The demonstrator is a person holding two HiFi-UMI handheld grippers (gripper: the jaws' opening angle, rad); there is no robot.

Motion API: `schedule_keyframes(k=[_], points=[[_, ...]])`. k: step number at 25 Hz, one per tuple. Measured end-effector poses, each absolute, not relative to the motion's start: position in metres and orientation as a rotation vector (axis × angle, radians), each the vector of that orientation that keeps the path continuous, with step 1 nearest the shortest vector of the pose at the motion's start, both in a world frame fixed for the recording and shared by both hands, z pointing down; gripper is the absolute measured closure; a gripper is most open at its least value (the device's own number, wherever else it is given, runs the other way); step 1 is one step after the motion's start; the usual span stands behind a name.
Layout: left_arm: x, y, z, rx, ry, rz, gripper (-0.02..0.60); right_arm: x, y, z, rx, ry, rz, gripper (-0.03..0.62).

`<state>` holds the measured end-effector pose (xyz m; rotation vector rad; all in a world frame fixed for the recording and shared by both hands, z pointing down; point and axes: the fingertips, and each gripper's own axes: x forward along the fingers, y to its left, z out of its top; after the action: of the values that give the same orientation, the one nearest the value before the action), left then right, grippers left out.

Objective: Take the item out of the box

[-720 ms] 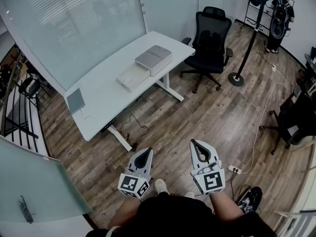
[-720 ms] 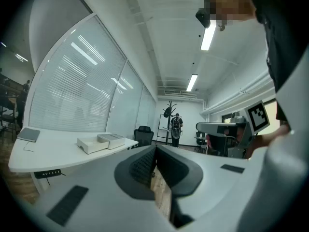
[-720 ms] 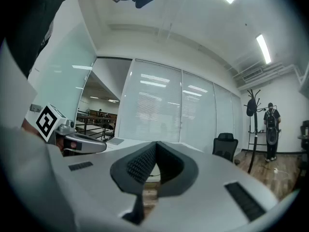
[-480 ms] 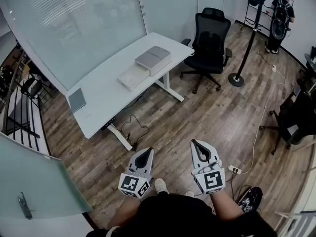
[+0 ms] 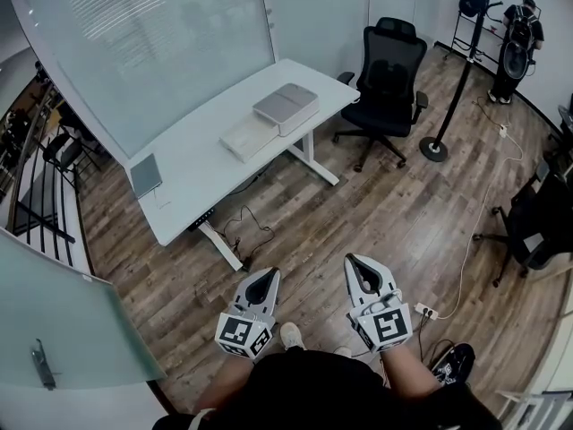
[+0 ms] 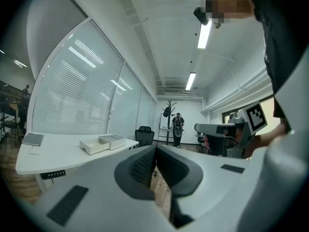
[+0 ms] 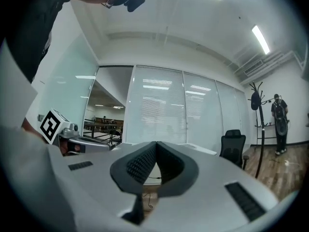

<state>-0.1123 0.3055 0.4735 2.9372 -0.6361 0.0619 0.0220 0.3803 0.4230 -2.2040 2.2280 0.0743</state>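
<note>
- since the earlier frame the head view has swung a little: the table [image 5: 188, 173], box [image 5: 286, 107] and chair [image 5: 391, 70] now sit slightly further right in it, while both grippers hold the same low spot in front of the person.
- the left gripper [image 5: 267, 276] has its jaws pressed together with nothing between them; its own view shows the pads meeting on bare floor.
- the right gripper [image 5: 354, 262] is likewise closed and empty.
- the box is a flat grey case on the far end of the table, touching a flat white tray [image 5: 248, 137] on its near-left side. its lid looks down, so the item inside cannot be seen.
- the box lies well apart from both grippers, up ahead across the wood floor. it is almost straight in front of the left gripper and off to the left of the right one, so the left looks nearer.
- in the left gripper view the box [image 6: 110, 139] sits left of the jaw line.
- its long axis seems to run along the table's length, slanting away to the right.
- judged step: the approach; nothing has been touched.
</note>
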Motion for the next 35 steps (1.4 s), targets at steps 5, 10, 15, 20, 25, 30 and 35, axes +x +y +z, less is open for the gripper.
schedule_keyframes(k=[5,10,15,20,25,30,35], points=[[-0.125,0.281,0.472,2.926,-0.663,0.042,0.571,0.009,0.361,0.422,-2.186,2.246,0.060,0.589],[-0.136,0.252,0.472,2.926,-0.669,0.028,0.571,-0.002,0.335,0.429,-2.177,2.262,0.024,0.588],[-0.151,0.218,0.473,2.924,-0.671,0.029,0.571,-0.015,0.302,0.434,-2.169,2.257,-0.008,0.588],[-0.162,0.194,0.476,2.920,-0.660,0.032,0.571,-0.023,0.280,0.435,-2.189,2.237,-0.003,0.589],[-0.162,0.187,0.484,2.926,-0.597,0.068,0.571,-0.023,0.267,0.437,-2.233,2.203,0.009,0.589],[-0.158,0.171,0.482,2.936,-0.610,0.062,0.571,-0.008,0.258,0.439,-2.240,2.164,-0.040,0.588],[-0.150,0.154,0.490,2.911,-0.641,0.078,0.571,0.016,0.247,0.442,-2.281,2.132,-0.029,0.588]])
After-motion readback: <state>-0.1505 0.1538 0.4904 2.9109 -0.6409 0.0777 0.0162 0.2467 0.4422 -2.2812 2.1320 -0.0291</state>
